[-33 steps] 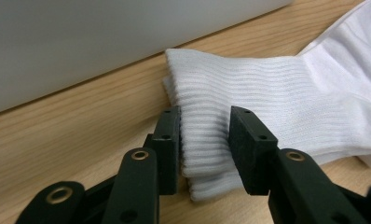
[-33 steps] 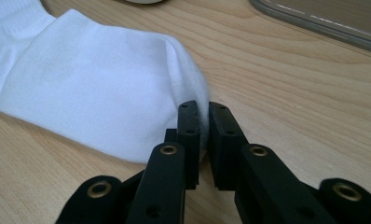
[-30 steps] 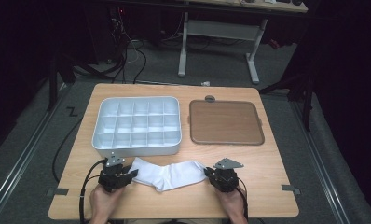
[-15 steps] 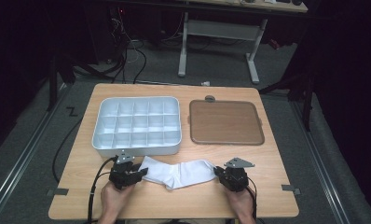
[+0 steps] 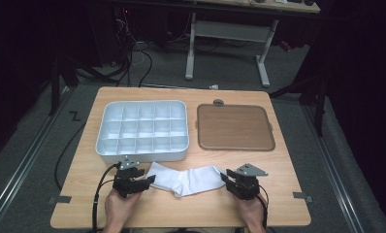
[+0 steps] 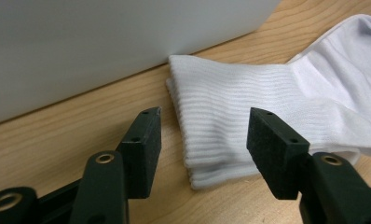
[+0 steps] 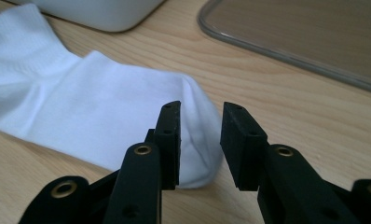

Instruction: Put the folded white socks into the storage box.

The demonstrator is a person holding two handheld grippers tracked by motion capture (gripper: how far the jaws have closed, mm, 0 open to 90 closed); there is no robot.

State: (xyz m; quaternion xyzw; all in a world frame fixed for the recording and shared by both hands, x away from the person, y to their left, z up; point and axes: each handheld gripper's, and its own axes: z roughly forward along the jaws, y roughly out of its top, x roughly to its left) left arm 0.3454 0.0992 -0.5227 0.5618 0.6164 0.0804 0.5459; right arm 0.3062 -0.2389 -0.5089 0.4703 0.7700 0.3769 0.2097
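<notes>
A white sock (image 5: 186, 178) lies flat near the table's front edge, between my two grippers. My left gripper (image 5: 151, 180) is at the sock's ribbed cuff. In the left gripper view its jaws (image 6: 204, 121) stand wide open, with the cuff (image 6: 230, 98) on the wood ahead of and between them. My right gripper (image 5: 225, 176) is at the toe end. In the right gripper view its jaws (image 7: 201, 109) are open by a narrow gap, with the sock's rounded toe (image 7: 127, 107) just beyond and below them.
A white compartment tray (image 5: 142, 155) stands directly behind the sock; its wall (image 6: 104, 42) is close to the left jaws. A brown flat tray (image 5: 234, 127) lies at the back right, its rim (image 7: 267, 51) in the right gripper view. Bare wood (image 5: 288, 170) lies right of the right gripper.
Both grippers and the sock shifted slightly to the right between one second and half a second ago. Since then nothing has visibly moved.
</notes>
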